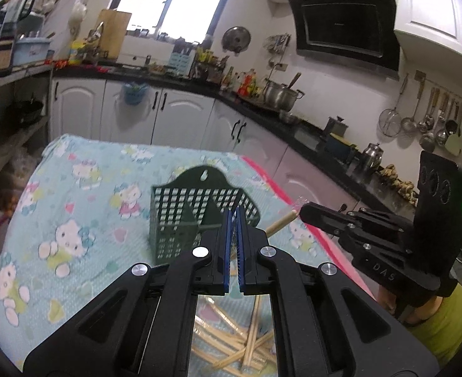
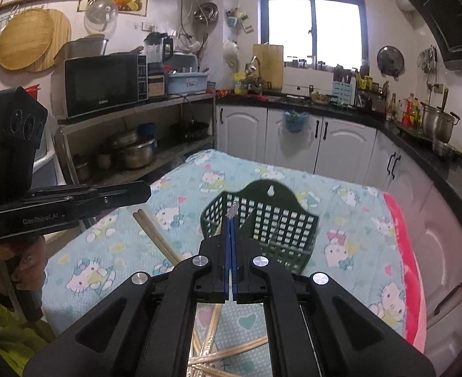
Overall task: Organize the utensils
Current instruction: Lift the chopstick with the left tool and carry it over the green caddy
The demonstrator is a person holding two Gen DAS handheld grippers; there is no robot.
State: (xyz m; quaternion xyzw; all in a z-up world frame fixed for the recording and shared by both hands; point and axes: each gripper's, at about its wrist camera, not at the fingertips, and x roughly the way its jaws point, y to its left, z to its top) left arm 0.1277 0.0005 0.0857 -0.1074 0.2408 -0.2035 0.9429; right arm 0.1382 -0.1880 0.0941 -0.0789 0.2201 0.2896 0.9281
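A dark green slotted utensil holder (image 1: 196,216) (image 2: 262,223) stands on a table under a light blue cartoon cloth (image 1: 83,207) (image 2: 183,194). Several wooden chopsticks (image 1: 243,342) (image 2: 218,348) lie in a loose pile on the cloth below both grippers. My left gripper (image 1: 233,212) hovers just before the holder, its blue pads nearly together with nothing between them. My right gripper (image 2: 231,218) is shut on a small scrap of clear wrapper (image 2: 232,210) in front of the holder. In the left wrist view the right gripper (image 1: 306,213) has a chopstick (image 1: 280,222) below its tip.
The cloth's pink edge (image 2: 407,245) marks the table's right side. White cabinets and a black counter (image 2: 419,144) with pots run behind and to the right. A metal shelf with a microwave (image 2: 102,84) stands at the left.
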